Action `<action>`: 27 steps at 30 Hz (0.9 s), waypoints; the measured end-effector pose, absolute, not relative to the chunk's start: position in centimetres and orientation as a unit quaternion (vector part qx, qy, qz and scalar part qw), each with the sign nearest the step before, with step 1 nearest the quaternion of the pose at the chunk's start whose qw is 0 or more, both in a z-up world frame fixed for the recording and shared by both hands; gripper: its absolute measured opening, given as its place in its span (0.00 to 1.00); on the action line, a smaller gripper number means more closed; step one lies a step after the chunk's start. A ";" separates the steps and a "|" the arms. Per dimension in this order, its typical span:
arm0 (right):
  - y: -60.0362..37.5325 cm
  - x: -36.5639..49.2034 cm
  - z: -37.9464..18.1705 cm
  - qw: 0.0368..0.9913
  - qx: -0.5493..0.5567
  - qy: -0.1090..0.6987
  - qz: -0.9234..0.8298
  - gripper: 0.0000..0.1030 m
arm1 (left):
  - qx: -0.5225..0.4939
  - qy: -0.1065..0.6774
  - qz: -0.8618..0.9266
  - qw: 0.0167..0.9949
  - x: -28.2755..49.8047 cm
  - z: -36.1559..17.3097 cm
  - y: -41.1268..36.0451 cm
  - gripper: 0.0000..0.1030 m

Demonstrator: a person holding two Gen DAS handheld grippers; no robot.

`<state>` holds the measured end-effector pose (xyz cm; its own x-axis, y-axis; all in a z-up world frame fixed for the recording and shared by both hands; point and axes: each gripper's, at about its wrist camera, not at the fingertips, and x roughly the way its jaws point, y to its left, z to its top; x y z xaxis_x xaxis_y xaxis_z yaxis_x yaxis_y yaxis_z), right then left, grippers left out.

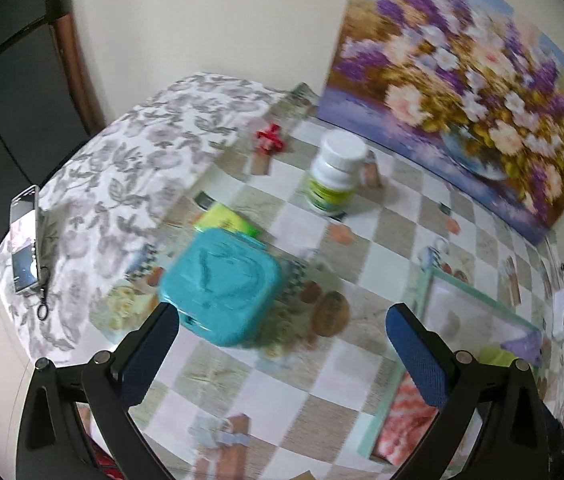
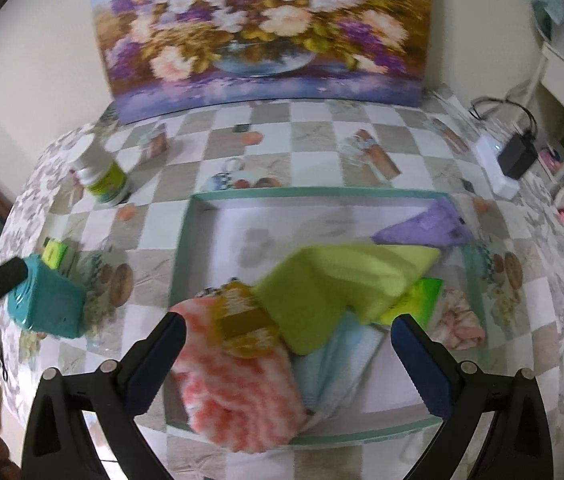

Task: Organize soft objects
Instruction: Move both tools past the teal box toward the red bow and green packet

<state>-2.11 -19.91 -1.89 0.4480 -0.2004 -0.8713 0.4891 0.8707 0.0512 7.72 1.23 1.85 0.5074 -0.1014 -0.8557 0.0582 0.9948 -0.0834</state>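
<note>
A shallow tray with a teal rim [image 2: 197, 216] lies on the checked tablecloth and holds soft cloths: a pink-and-white fluffy one [image 2: 237, 392], a lime green one [image 2: 342, 280], a pale blue one [image 2: 338, 364], a purple one [image 2: 426, 228] and a yellow-brown packet [image 2: 241, 320]. My right gripper [image 2: 288, 356] hovers open above these cloths, nothing between its fingers. In the left wrist view my left gripper [image 1: 282, 348] is open above the table, with a teal square box [image 1: 221, 284] just beyond its left finger. The tray's corner [image 1: 434, 276] and pink cloth [image 1: 406, 420] show at right.
A white bottle with a green label [image 1: 334, 172] stands mid-table, a green packet [image 1: 229, 220] behind the teal box, a red clip [image 1: 269, 136] farther back. A phone [image 1: 25, 240] lies at the left edge. A flower painting [image 2: 261, 28] leans on the wall. A charger and white adapter [image 2: 506, 160] sit at right.
</note>
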 end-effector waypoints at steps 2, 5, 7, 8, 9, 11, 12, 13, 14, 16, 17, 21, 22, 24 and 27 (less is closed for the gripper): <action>-18.5 -1.6 -1.9 0.842 0.136 0.485 -0.191 1.00 | -0.023 0.491 -0.040 0.870 8.2 2.1 2.3 1.00; -16.7 -0.9 -2.3 0.845 0.127 0.491 -0.171 1.00 | -0.027 0.490 -0.029 0.871 8.8 2.2 3.9 1.00; -15.7 -0.5 -2.5 0.845 0.122 0.495 -0.159 1.00 | -0.034 0.494 -0.021 0.869 9.2 2.1 5.3 1.00; -15.2 -0.3 -2.6 0.846 0.119 0.496 -0.155 1.00 | -0.037 0.495 -0.017 0.868 9.5 2.0 6.0 1.00; -14.6 -0.1 -2.6 0.847 0.114 0.497 -0.150 1.00 | -0.039 0.497 -0.014 0.867 9.7 1.9 6.4 1.00; -13.8 0.1 -2.7 0.848 0.109 0.498 -0.144 1.00 | -0.041 0.501 -0.006 0.865 10.1 1.5 7.6 1.00; -13.5 0.2 -2.7 0.849 0.107 0.498 -0.141 1.00 | -0.041 0.502 -0.001 0.864 10.3 1.3 8.1 1.00; -13.2 0.4 -2.8 0.849 0.106 0.498 -0.139 1.00 | -0.041 0.505 0.002 0.862 10.4 1.2 8.5 1.00; -12.9 0.5 -2.8 0.850 0.106 0.498 -0.136 1.00 | -0.042 0.509 0.005 0.860 10.6 0.8 9.0 1.00; -12.5 0.7 -2.9 0.850 0.109 0.498 -0.132 1.00 | -0.046 0.514 0.006 0.856 10.8 0.4 9.6 1.00; -12.2 0.8 -2.9 0.850 0.111 0.499 -0.129 1.00 | -0.048 0.519 0.004 0.854 11.0 0.1 9.9 1.00; -11.4 1.2 -2.7 0.852 0.120 0.495 -0.119 1.00 | -0.054 0.530 -0.004 0.846 11.3 -0.7 10.4 1.00; -11.3 1.3 -2.6 0.853 0.122 0.494 -0.118 1.00 | -0.055 0.532 -0.008 0.845 11.4 -0.8 10.5 1.00; -11.1 1.5 -2.3 0.854 0.127 0.491 -0.117 1.00 | -0.056 0.533 -0.014 0.844 11.5 -1.0 10.7 1.00; -11.0 1.9 -2.0 0.854 0.134 0.489 -0.116 1.00 | -0.056 0.532 -0.023 0.845 11.8 -1.3 11.3 1.00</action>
